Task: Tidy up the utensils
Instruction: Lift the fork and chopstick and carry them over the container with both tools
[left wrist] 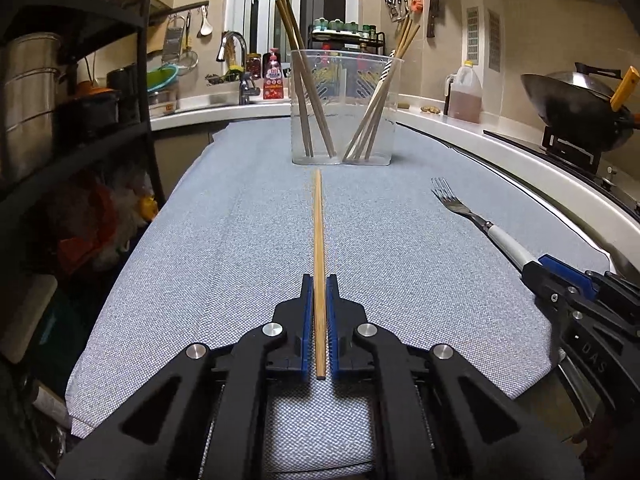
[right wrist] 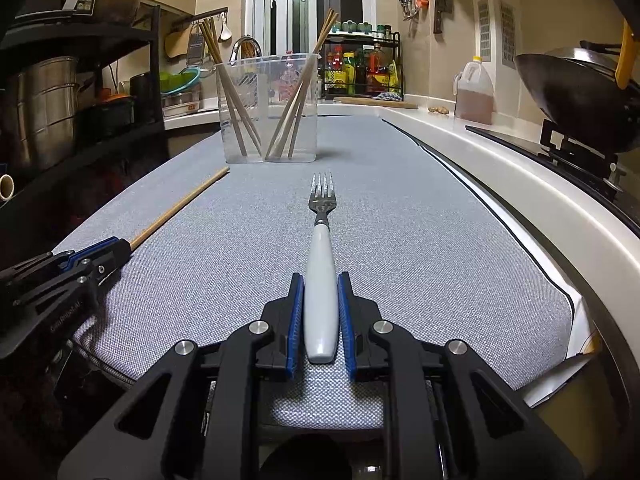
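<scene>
My left gripper [left wrist: 319, 280] is shut on a single wooden chopstick [left wrist: 318, 240] that points forward over the grey cloth toward a clear plastic holder [left wrist: 346, 108]. The holder has two compartments, each with several chopsticks leaning in it. My right gripper [right wrist: 320, 278] is shut on the white handle of a fork [right wrist: 322, 272], tines forward, low over the cloth. The fork [left wrist: 472, 216] and right gripper [left wrist: 532, 270] also show in the left wrist view. The left gripper [right wrist: 122, 246], the chopstick [right wrist: 180, 204] and the holder [right wrist: 269, 108] show in the right wrist view.
A grey cloth [left wrist: 240, 220] covers the table. A white counter [right wrist: 500, 152] runs along the right with an oil jug [right wrist: 474, 92] and a wok [right wrist: 576, 96] on the stove. A black shelf [left wrist: 72, 100] with steel pots stands at the left. A sink [left wrist: 236, 60] is behind.
</scene>
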Demonstrator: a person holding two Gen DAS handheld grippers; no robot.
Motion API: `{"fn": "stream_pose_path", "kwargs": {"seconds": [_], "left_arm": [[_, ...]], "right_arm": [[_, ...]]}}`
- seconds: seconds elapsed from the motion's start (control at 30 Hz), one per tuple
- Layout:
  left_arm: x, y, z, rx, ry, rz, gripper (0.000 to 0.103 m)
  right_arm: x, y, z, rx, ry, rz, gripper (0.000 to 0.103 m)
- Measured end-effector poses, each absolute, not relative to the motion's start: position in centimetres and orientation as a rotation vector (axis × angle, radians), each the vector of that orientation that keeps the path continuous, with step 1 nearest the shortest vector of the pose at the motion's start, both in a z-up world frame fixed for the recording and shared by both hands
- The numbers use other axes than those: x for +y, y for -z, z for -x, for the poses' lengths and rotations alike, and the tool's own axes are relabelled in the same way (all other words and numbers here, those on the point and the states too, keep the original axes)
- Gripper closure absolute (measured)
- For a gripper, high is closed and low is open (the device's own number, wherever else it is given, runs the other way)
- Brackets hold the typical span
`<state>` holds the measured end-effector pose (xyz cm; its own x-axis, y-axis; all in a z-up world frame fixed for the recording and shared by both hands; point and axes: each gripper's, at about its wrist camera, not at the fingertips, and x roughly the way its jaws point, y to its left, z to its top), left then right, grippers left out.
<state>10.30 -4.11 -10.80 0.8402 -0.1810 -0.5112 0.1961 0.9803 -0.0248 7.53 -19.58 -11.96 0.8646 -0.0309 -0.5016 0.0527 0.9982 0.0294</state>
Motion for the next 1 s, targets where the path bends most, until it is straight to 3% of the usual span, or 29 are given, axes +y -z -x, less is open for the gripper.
{"fn": "stream_pose_path", "kwargs": {"seconds": [0.2,0.6,1.0], "left_arm": [[-3.4,8.9,-9.3,0.513,0.207,-0.013,0.097],[-3.0,1.3,-7.5,0.345,0.264,-0.024,0.097],[-3.1,-2.2,-8.9,0.300,0.324,-0.039,0.097]], "right_arm": [[-19.5,10.9,-7.3,0.528,0.033,-0.035,0.085],[-19.0,4.6,-6.0,0.355,-0.010,-0.025,0.086],[-19.3,0.3,-8.8,0.305,-0.018,-0.035,0.086]]}}
